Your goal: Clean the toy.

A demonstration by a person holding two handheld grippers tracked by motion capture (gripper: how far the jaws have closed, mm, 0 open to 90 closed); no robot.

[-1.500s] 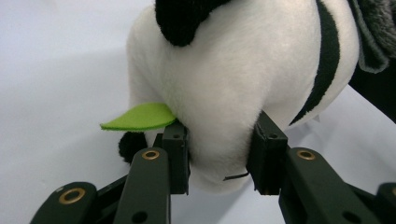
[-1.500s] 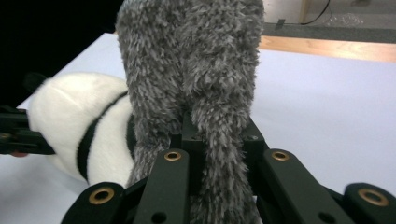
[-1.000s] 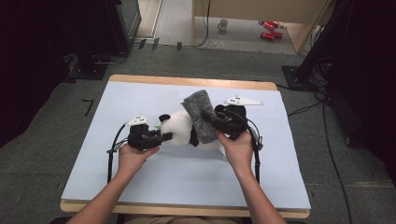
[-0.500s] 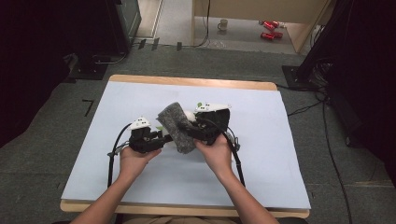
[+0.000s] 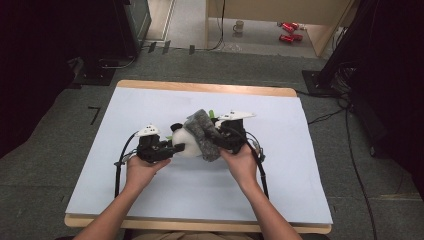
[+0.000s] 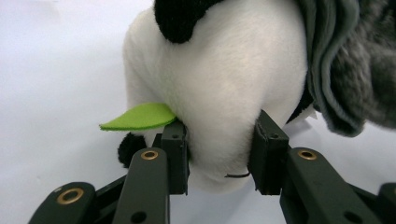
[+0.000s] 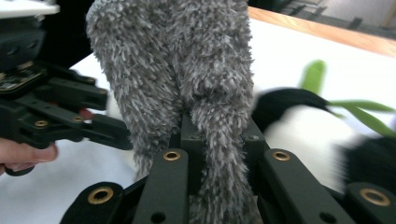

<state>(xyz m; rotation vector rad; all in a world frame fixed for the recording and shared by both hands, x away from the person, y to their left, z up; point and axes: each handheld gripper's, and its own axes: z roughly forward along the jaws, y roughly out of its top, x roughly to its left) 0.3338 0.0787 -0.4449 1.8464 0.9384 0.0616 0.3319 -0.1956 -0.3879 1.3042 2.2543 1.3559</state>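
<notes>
A black-and-white plush panda (image 5: pixel 186 144) with green felt leaves (image 6: pixel 138 117) lies mid-table. My left gripper (image 5: pixel 169 148) is shut on its white body (image 6: pixel 219 93), the pads (image 6: pixel 270 149) pressing in from both sides. A fuzzy grey cloth (image 5: pixel 204 135) drapes over the panda's right side. My right gripper (image 5: pixel 224 141) is shut on that grey cloth (image 7: pixel 187 70), whose pile bulges up between the jaws. In the right gripper view the left gripper (image 7: pixel 56 112) shows at the left, and the panda (image 7: pixel 308 126) sits blurred behind the cloth.
A light blue mat (image 5: pixel 150 200) covers the wooden table (image 5: pixel 200 88). Beyond the far edge stand a dark cabinet (image 5: pixel 100 30), a mug (image 5: pixel 239 25) and red cans (image 5: pixel 288 32) on the floor. Cables (image 5: pixel 350 150) run at the right.
My right gripper carried the grey cloth leftward and down, from held up beside the panda to laid over it. The left gripper stayed put on the panda.
</notes>
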